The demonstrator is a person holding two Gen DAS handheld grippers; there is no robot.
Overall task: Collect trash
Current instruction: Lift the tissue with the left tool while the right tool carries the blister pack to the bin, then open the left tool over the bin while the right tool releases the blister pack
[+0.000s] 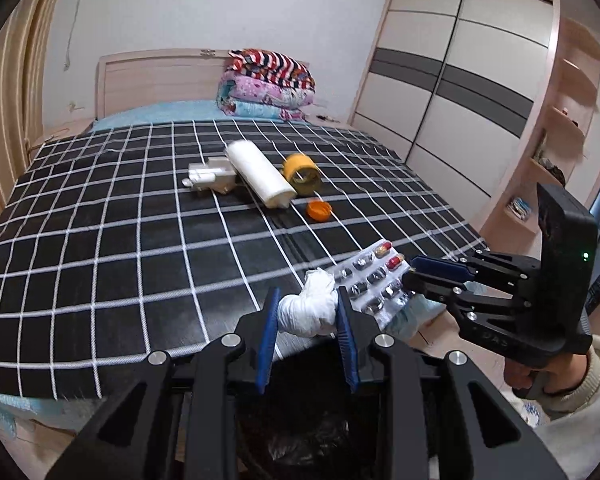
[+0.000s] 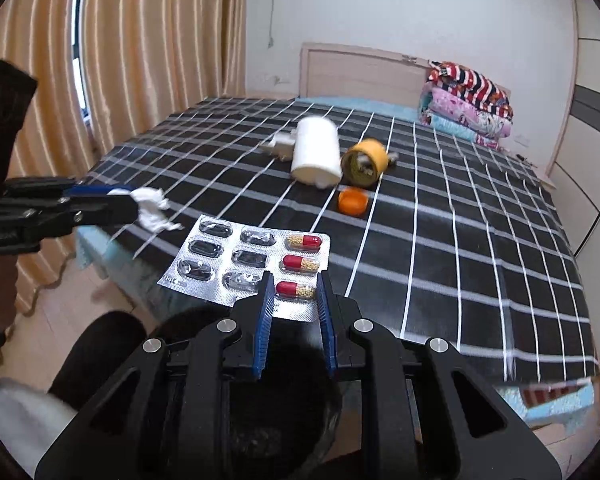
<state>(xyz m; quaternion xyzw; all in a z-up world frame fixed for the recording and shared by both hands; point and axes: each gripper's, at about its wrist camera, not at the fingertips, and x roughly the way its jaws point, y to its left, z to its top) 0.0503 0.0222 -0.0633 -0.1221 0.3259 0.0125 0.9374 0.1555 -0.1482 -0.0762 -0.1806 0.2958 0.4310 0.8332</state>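
Carry-off step: the left hand-held gripper (image 1: 308, 312) clamps a tissue (image 1: 312, 308), the right hand-held gripper (image 2: 292, 300) a blister pack (image 2: 244, 260); next, release over the bin (image 2: 284, 420), lower centre.

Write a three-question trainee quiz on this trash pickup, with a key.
1. True or false: the left gripper is empty.
2. How many filled capsules remain in the blister pack held by the right gripper?
3. Which lies closest to the orange cap: A) the yellow tape roll, B) the folded blankets, C) the curtain?

Key
1. False: it grips a crumpled white tissue.
2. Three, red and yellow.
3. A.
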